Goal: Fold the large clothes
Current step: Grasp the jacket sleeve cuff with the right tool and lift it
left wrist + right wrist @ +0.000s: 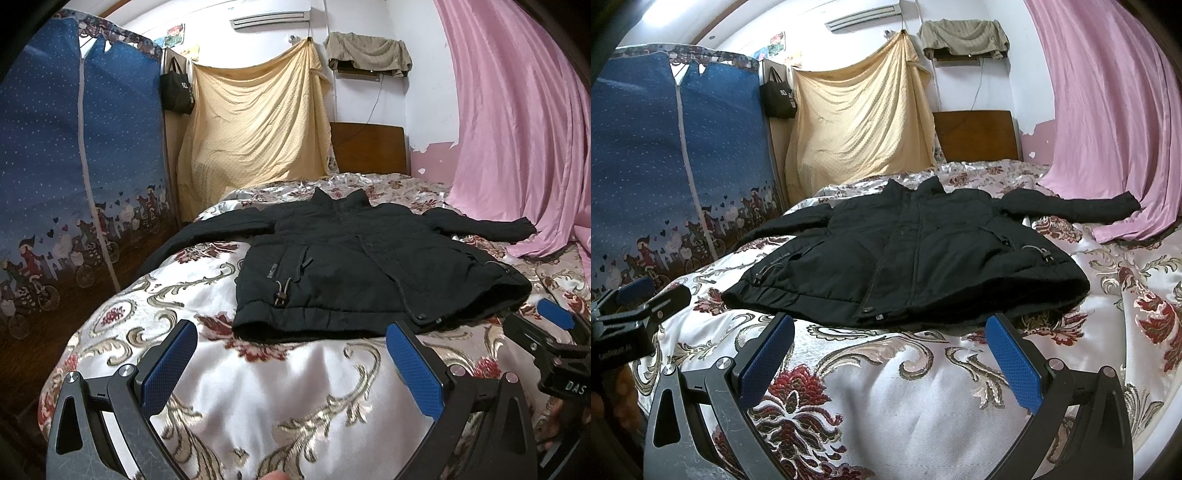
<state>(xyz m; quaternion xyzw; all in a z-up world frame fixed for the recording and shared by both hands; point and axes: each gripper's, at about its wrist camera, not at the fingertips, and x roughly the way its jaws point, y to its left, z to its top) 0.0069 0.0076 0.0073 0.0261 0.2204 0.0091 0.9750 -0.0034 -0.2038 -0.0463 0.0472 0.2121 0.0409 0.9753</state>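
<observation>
A black jacket is lying flat on the floral bedspread, sleeves spread. The left gripper and right gripper are hovering wide apart, empty, at its hem. Only the right view is showing the whole two-o'clock sleeve cuff against the pink curtain.

Jacket: matt black woven cloth, slightly rough. Bedspread: glossy satin, raised floral embroidery. Gripper pads: blue textured rubber-like facing on matt black metal arms, scratched. Curtain: smooth pink cloth. Headboard: polished brown wood.
</observation>
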